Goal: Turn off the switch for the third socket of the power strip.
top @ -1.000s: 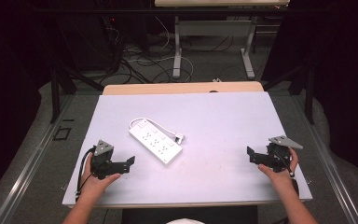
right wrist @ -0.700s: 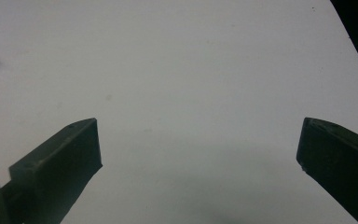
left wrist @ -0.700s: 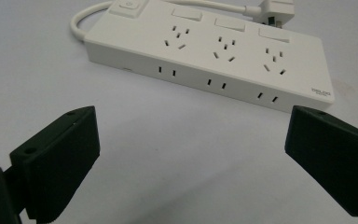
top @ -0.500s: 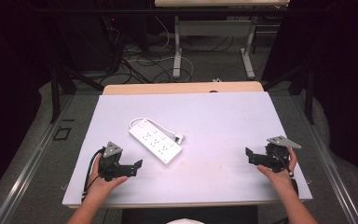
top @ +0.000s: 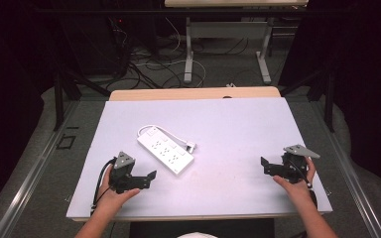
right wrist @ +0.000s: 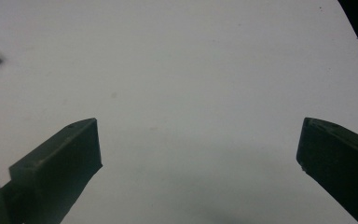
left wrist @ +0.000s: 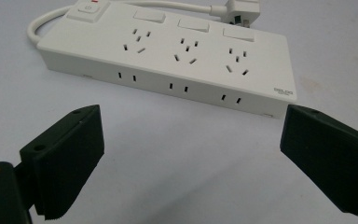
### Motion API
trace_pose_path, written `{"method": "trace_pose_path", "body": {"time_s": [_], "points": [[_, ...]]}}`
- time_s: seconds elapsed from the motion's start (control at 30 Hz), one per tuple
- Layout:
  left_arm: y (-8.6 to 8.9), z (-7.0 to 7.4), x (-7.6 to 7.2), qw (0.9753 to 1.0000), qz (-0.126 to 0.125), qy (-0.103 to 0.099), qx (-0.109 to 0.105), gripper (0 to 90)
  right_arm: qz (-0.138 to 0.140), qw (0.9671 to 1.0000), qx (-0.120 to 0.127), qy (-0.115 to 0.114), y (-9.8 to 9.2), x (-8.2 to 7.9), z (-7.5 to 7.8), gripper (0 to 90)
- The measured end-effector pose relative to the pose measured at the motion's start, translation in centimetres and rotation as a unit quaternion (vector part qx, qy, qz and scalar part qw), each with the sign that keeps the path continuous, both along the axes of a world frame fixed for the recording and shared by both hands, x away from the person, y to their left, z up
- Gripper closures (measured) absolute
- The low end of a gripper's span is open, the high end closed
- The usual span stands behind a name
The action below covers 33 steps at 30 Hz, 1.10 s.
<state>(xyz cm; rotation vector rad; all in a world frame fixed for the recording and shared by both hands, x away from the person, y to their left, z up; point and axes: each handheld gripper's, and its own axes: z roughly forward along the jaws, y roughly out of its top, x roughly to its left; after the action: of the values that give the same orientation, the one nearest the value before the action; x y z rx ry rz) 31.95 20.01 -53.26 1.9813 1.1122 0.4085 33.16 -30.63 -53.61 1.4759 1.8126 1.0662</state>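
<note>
The power strip (top: 165, 148) lies flat and diagonal at the table's (top: 238, 129) centre-left, its long side facing the left gripper (top: 151, 176), jaws wide and empty, evidently squared for a reach; the right gripper (top: 264, 166), equally wide and empty, idles near right.

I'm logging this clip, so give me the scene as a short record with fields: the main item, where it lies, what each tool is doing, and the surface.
item: white power strip, three sockets with switches, cord and plug looped behind it
position: lying flat and slanted, left of centre on the table
left tool: jaws wide open, aimed at the strip's long side, not touching it
right tool: jaws wide open over bare tabletop, far from the strip
held items: none
surface: pale, plain tabletop
</note>
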Motion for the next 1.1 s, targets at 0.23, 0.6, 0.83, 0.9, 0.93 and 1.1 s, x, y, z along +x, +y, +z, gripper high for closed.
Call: {"method": "trace_pose_path", "body": {"time_s": [0.23,0.6,0.83,0.9,0.93,1.1], "points": [[-0.1,0.2,0.0,1.0000,0.001,-0.004,0.001,16.1,-0.004,1.0000,0.000,-0.001,0.0,0.0,-0.1,0.0],[-0.1,1.2,0.0,0.9998,0.010,-0.011,-0.013,33.7,0.000,1.0000,-0.002,0.003,0.0,0.0,-0.1,0.0],[-0.7,2.3,0.2,0.9996,0.010,-0.010,-0.025,39.1,-0.002,1.0000,-0.002,0.003,-0.1,0.0,-0.2,0.0],[-0.8,2.6,0.2,0.9996,0.011,-0.010,-0.025,39.2,-0.002,1.0000,-0.003,0.002,-0.1,0.0,-0.2,0.0],[-0.9,2.7,0.3,0.9996,0.008,-0.012,-0.024,39.2,-0.003,1.0000,-0.001,0.004,-0.1,0.0,-0.2,0.0],[-1.2,3.4,0.7,0.9995,0.003,-0.005,-0.030,39.9,-0.003,1.0000,-0.003,0.002,-0.1,0.0,-0.2,0.0]]}}
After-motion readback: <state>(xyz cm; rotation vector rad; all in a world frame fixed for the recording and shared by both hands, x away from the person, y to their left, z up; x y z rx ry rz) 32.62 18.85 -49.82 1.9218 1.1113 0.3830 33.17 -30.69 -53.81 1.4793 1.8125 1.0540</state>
